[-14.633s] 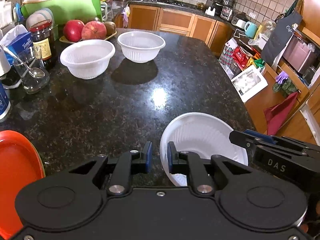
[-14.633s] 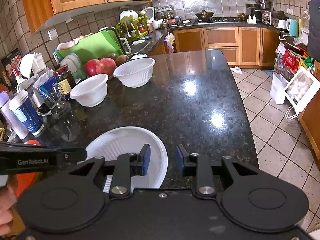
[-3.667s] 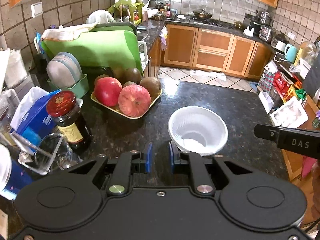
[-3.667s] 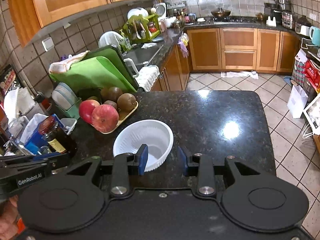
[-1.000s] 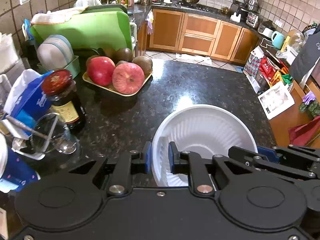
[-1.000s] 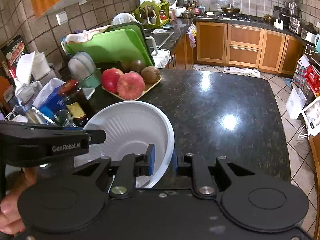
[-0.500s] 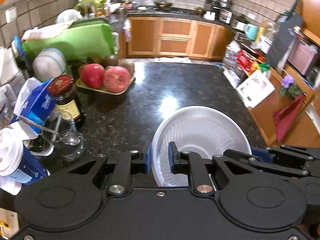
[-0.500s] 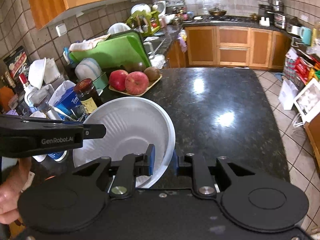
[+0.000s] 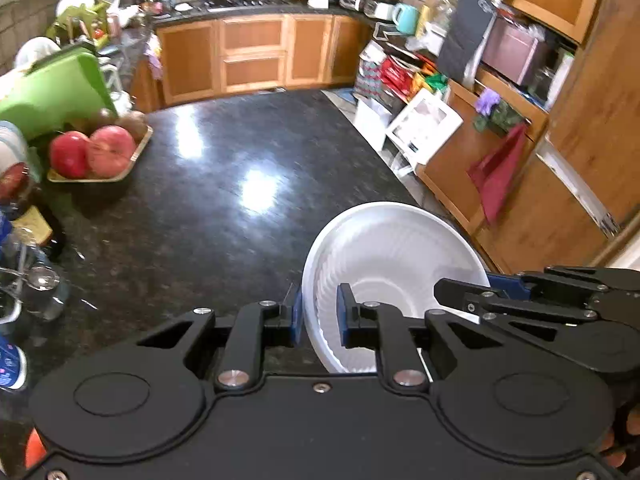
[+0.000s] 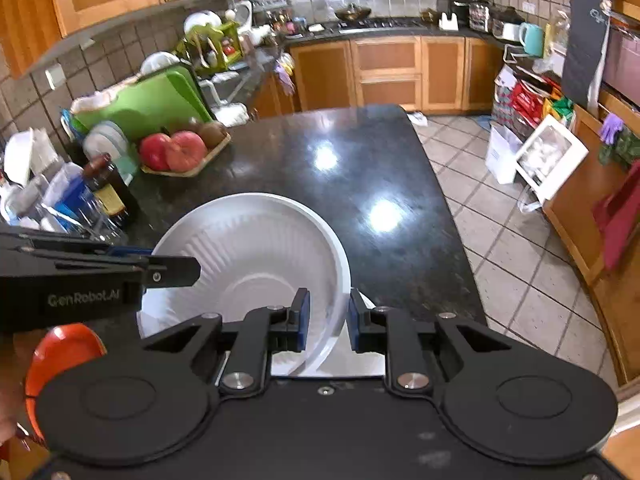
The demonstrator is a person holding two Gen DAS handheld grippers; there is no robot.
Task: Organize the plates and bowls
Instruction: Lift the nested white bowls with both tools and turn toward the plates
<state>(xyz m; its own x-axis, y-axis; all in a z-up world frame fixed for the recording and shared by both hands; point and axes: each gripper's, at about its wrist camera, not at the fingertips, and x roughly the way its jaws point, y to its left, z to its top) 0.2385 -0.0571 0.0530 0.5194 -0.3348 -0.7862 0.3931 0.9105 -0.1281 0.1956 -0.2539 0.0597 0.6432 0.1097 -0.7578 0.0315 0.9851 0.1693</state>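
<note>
Both grippers hold the white ribbed bowl (image 9: pixel 396 256) above the black granite counter (image 9: pixel 208 200). My left gripper (image 9: pixel 318 316) is shut on the bowl's left rim. My right gripper (image 10: pixel 325 318) is shut on the bowl's right rim (image 10: pixel 256 248). A white plate (image 10: pixel 368 360) lies on the counter just under the bowl at the near edge. An orange plate (image 10: pixel 60 350) shows at the near left, partly hidden by the left gripper's body.
A tray of red apples and kiwis (image 10: pixel 180 152) sits at the counter's left, with a jar (image 10: pixel 110 186), glass and tissue box nearby. A green cutting board (image 10: pixel 144 104) leans behind. The counter's right edge drops to tiled floor (image 10: pixel 516 248).
Both grippers have carried the bowl back and to the right, away from the fruit tray, toward the near edge over the white plate. Both stay shut on it.
</note>
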